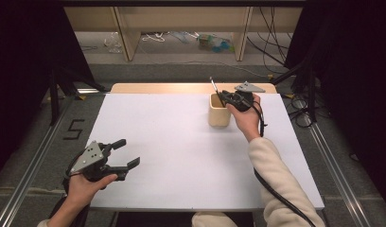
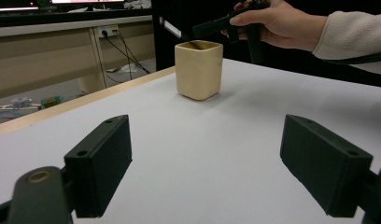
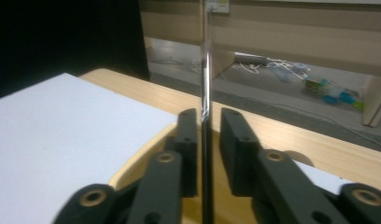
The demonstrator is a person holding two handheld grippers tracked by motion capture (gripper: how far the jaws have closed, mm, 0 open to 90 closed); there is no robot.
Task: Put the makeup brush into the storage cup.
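Up near the top centre-right of the high view, the right gripper (image 1: 227, 98) is held over a cream square cup (image 1: 219, 111) that stands on the white table (image 1: 181, 151), close to the far edge where a strip of bare wood shows. Its jaws are nearly closed on a thin dark rod (image 1: 214, 88) with a shiny upper end, which leans up and to the left out of the cup's mouth. In the right gripper view the same rod (image 3: 206, 116) runs as a straight vertical line up the middle of the frame, pinched between the two black pads (image 3: 188, 135), with the cup's pale rim (image 3: 132, 163) curving just below them; whether the rod's lower end touches the cup's floor cannot be told. Down at the lower left of the high view, the left gripper (image 1: 126, 152) rests low over the near left corner of the table, well apart from the cup, its jaws spread wide with nothing between them. The left gripper view confirms this: the two pads (image 2: 102, 163) sit at the lower left and lower right of the frame with bare white table between, and the cup (image 2: 198, 70) stands upright in the upper centre, with the right hand (image 2: 272, 23) and its gripper above and to the right of it.
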